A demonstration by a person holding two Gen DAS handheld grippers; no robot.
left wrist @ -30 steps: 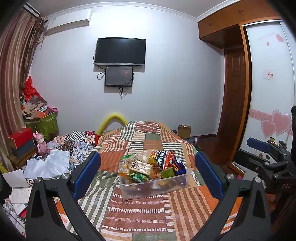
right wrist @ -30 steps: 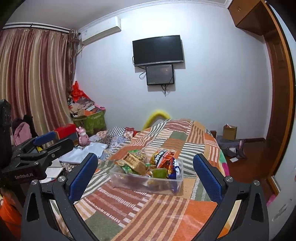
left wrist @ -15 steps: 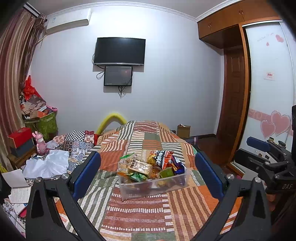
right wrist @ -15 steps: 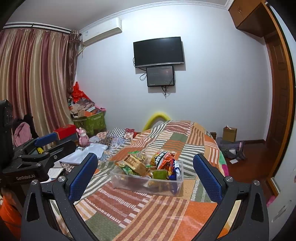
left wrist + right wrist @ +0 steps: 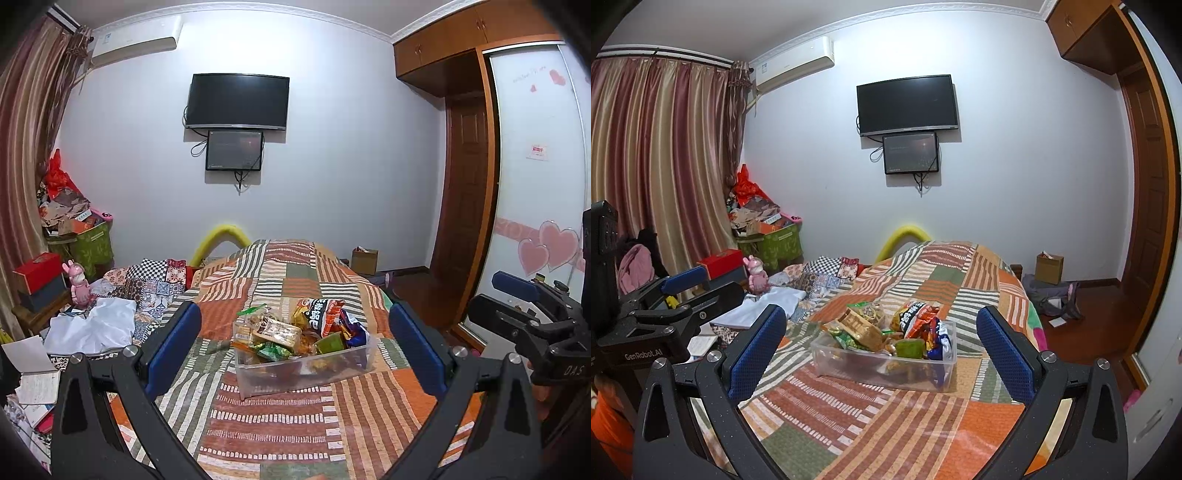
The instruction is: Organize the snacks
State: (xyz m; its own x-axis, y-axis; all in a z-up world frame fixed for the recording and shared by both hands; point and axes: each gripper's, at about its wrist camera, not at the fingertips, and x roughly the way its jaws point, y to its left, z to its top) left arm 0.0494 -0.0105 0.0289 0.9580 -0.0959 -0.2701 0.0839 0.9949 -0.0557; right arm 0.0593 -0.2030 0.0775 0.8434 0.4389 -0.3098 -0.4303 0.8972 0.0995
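Note:
A clear plastic bin [image 5: 258, 376] sits on the patchwork bedspread [image 5: 280, 424], heaped with snack packets: a red and orange chip bag [image 5: 321, 308], a brown packet [image 5: 277, 330], green packets [image 5: 275, 350]. The bin also shows in the right wrist view [image 5: 846, 354]. My left gripper [image 5: 295, 347] is open and empty, held short of the bin, its blue pads [image 5: 173, 343] wide apart. My right gripper [image 5: 881, 343] is open and empty too, short of the bin. Each gripper shows at the edge of the other's view.
Folded clothes and cloths [image 5: 96, 325] lie left of the bed, with a pink toy [image 5: 79, 282] and boxes [image 5: 37, 269] beside them. A wardrobe with a sliding door [image 5: 535, 184] stands on the right. A cardboard box [image 5: 1049, 267] sits on the floor by the far wall.
Both views have shifted slightly; the grippers stay open and the bin has not moved.

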